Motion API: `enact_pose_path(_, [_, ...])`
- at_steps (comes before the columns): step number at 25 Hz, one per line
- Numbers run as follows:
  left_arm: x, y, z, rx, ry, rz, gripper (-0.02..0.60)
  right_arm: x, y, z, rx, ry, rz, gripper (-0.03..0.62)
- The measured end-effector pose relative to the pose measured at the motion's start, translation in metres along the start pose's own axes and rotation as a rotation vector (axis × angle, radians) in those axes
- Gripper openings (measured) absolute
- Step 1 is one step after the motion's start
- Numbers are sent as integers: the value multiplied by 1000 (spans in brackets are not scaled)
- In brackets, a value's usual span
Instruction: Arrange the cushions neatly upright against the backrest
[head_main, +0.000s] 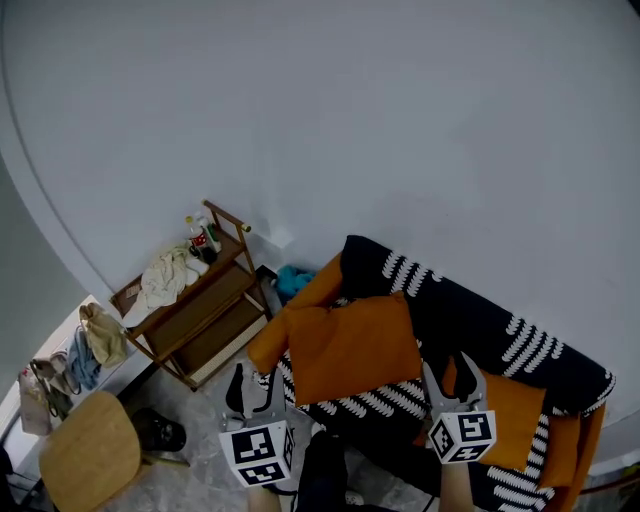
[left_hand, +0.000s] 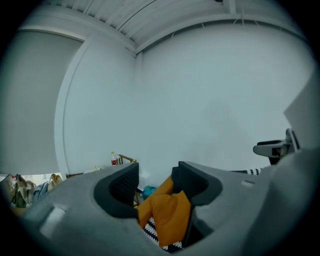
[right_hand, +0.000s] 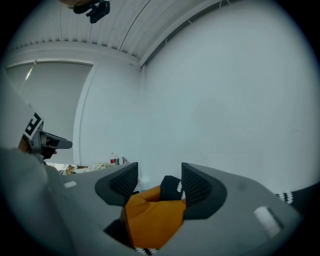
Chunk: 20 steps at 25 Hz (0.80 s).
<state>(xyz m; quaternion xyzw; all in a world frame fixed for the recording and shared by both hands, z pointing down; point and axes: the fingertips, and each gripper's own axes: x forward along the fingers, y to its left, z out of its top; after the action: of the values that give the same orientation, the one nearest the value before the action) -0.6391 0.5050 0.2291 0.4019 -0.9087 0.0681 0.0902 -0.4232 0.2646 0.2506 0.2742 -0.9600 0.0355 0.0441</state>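
Note:
A sofa (head_main: 480, 325) under a black cover with white marks stands against the white wall. A big orange cushion (head_main: 352, 347) lies slanted on its seat, a second orange cushion (head_main: 300, 305) slumps over the left armrest, and a third (head_main: 512, 408) lies flat at the right. My left gripper (head_main: 250, 386) hovers open in front of the sofa's left end, short of the cushions. My right gripper (head_main: 452, 380) is open just above the seat by the third cushion. In the left gripper view the orange cushions (left_hand: 167, 215) show beyond the open gripper (left_hand: 155, 180). The right gripper (right_hand: 159, 181) frames the big cushion (right_hand: 152, 217), apart from it.
A wooden shelf rack (head_main: 205, 310) stands left of the sofa with bottles (head_main: 203, 238) and a crumpled cloth (head_main: 168, 272) on top. A round wooden stool (head_main: 90, 452), a dark thing (head_main: 160, 432) on the floor and hanging bags (head_main: 62, 372) lie farther left. Something teal (head_main: 293, 280) sits behind the armrest.

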Motion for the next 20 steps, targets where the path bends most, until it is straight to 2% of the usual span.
enact_pose_path(14, [233,11,32,6,48,-127,253,192,-45,10,7,48,-104,268])
enact_pose_path(20, [306,27,28,5,93,-151,253,259,-50,3,-8,96,-122,268])
